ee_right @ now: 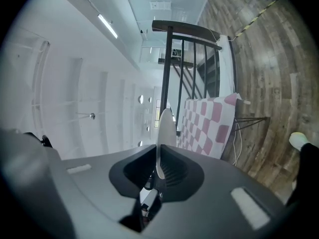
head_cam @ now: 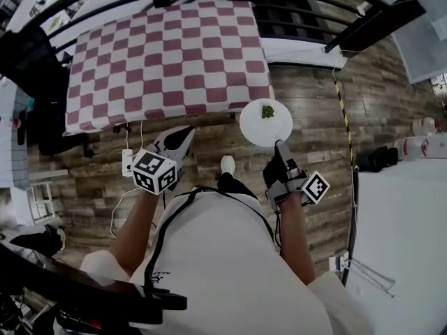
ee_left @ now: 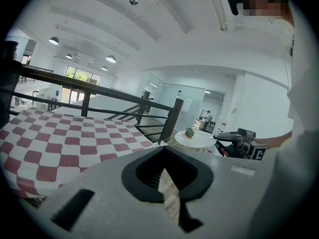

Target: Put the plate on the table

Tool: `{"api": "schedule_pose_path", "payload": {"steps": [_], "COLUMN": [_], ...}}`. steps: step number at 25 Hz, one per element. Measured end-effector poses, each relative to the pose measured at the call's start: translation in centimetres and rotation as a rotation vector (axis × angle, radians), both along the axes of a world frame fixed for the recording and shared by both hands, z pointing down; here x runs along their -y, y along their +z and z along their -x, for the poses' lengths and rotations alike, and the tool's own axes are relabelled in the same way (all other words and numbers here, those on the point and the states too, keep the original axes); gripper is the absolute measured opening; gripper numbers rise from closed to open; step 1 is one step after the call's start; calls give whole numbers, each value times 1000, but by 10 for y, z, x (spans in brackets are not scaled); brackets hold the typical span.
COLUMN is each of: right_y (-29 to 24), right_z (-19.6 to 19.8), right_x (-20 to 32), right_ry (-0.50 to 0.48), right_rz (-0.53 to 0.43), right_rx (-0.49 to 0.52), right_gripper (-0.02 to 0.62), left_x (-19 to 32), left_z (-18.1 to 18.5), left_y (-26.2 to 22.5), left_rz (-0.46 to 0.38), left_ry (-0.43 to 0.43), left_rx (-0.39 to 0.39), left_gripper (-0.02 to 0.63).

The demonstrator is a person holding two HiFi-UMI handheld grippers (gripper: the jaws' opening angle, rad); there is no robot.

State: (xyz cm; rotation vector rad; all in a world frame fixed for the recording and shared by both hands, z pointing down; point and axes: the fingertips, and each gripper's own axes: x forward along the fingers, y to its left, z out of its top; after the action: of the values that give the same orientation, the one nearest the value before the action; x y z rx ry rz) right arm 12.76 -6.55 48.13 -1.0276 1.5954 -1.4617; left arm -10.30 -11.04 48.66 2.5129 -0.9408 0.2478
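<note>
Plate in the right claw, out beside the table corner

The plate is round, plain white and smooth, with a shallow raised rim and a small leafy green piece lying near its far edge, at twelve o'clock on its face. It is held about level over the floor, just off the near right corner of the table, at about five o'clock from the table's middle and one o'clock from the person. It does not rest on the table. The right gripper has it by the near rim, at six o'clock, jaws clamped on the thin edge. In the right gripper view that edge shows as a slim pale blade running straight out from between the dark jaws.

The left gripper hangs at eleven o'clock from the person, its jaws drawn together with nothing between them, only a sliver of floor showing through.

The table wears a cloth of dull red and white checks, flat and matt. The floor is grey-brown wood plank, streaky in grain. A black bar railing runs beyond the table at twelve o'clock.
</note>
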Motion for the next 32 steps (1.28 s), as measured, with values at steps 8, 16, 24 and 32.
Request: {"api": "schedule_pose_path", "payload": {"steps": [8, 16, 24, 32], "right_y": [15, 30, 38, 49], "right_z": [-51, -77, -96, -107], "right_x": [58, 98, 119, 137], "right_ry": [-71, -154, -195, -222], "right_rz": [11, 14, -2, 16], "right_rx": [-3, 26, 43, 49], "right_gripper": [34, 32, 32, 32], "left_x": [38, 63, 75, 88], "left_z": [-44, -75, -92, -97], "left_y": [-3, -1, 5, 8], "left_rz": [4, 3, 6, 20], "left_ry": [-61, -140, -183, -217], "left_rx": [17, 22, 37, 49], "left_gripper": [8, 8, 8, 8]}}
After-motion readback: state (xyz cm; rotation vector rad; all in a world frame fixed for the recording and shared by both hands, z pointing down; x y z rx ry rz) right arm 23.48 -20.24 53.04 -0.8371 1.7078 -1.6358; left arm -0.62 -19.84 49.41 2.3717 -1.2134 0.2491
